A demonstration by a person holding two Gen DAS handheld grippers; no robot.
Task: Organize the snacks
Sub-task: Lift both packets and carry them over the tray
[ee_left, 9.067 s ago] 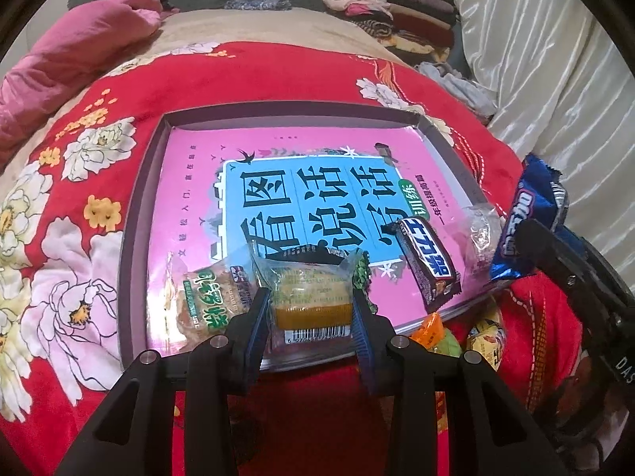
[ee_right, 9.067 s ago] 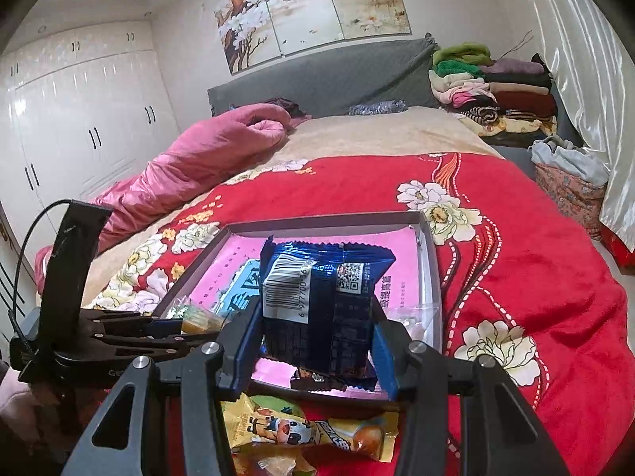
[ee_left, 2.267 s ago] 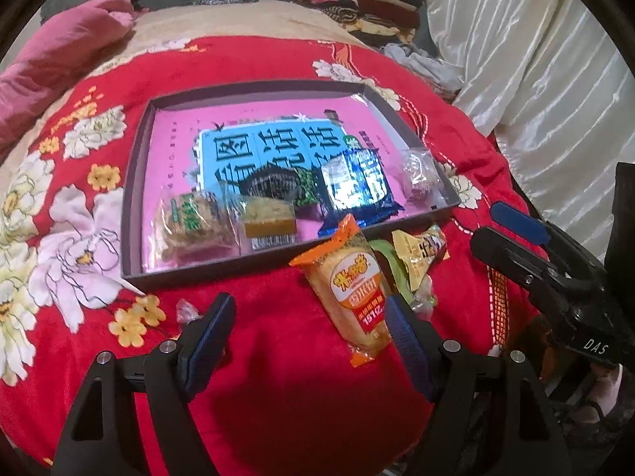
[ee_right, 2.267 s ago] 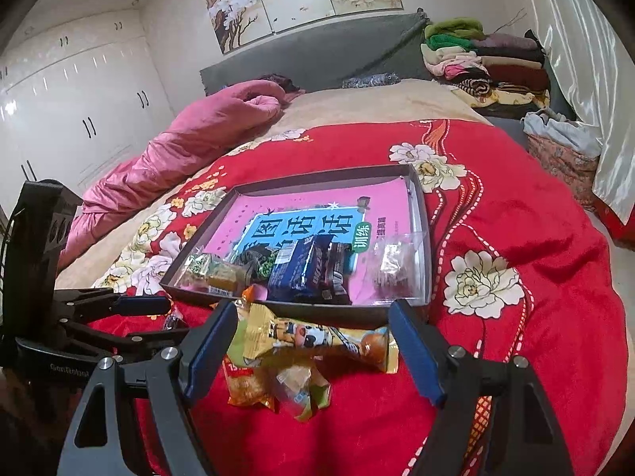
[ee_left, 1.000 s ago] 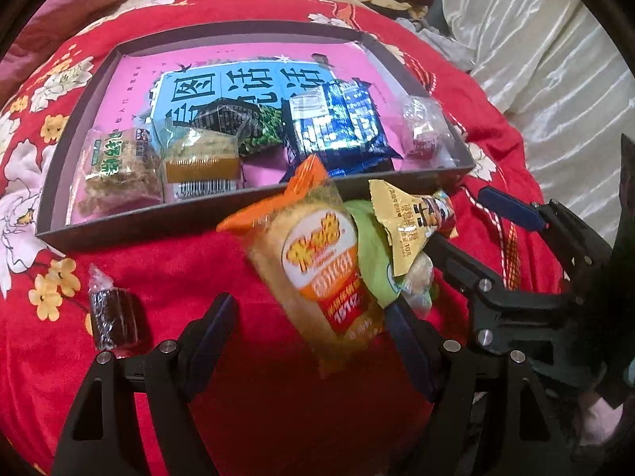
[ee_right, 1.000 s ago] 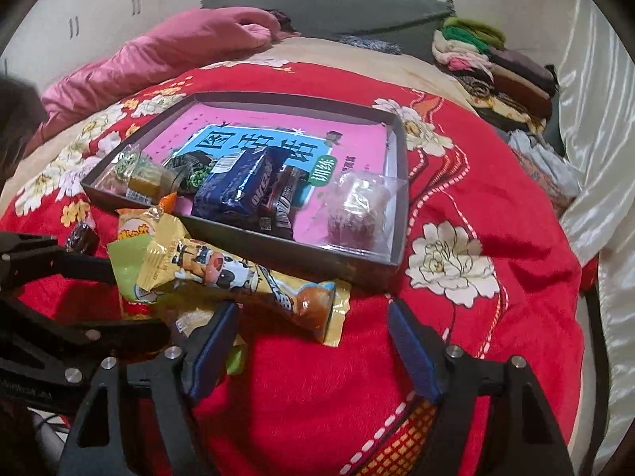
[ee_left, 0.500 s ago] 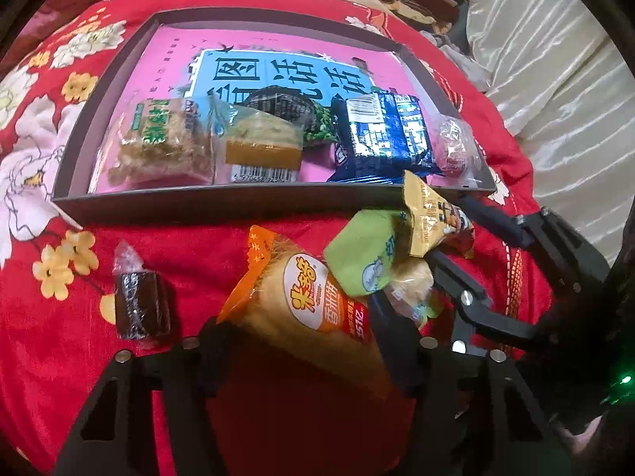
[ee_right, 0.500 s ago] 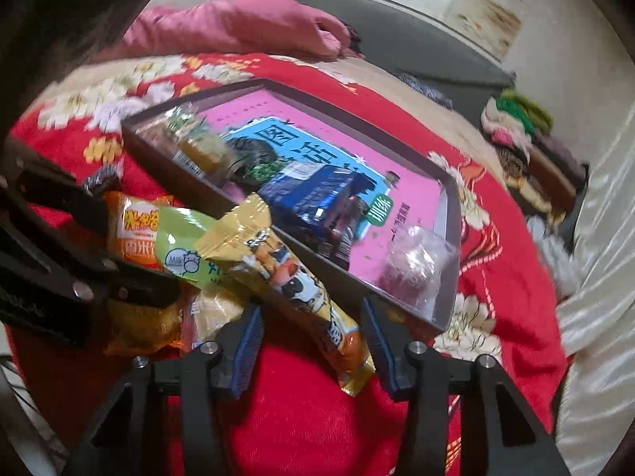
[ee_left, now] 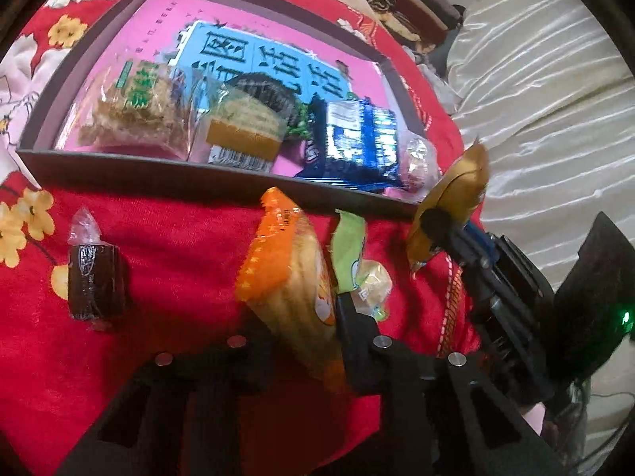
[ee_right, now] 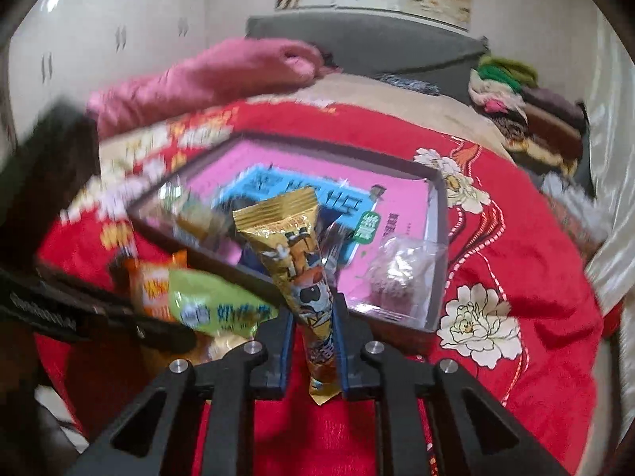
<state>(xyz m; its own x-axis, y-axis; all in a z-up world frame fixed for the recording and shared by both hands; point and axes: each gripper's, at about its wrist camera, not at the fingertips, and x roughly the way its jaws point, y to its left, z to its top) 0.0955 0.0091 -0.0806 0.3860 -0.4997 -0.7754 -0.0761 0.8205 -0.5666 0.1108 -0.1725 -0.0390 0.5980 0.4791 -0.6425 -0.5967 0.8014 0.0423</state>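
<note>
left gripper (ee_left: 305, 317): clamped on orange snack pack (ee_left: 285, 277) | right gripper (ee_right: 313, 337): clamped on gold wrapper stick (ee_right: 301, 269) | tray (ee_left: 158, 178): five snacks inside

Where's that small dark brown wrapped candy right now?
In the left wrist view the dark candy lies alone on the red bedspread, far left, outside the tray near its front wall.

Red floral bedspread (ee_left: 166, 238), pink quilt (ee_right: 206, 79) (bunched), folded clothes (ee_right: 512, 91), white curtain (ee_left: 555, 91)
</note>
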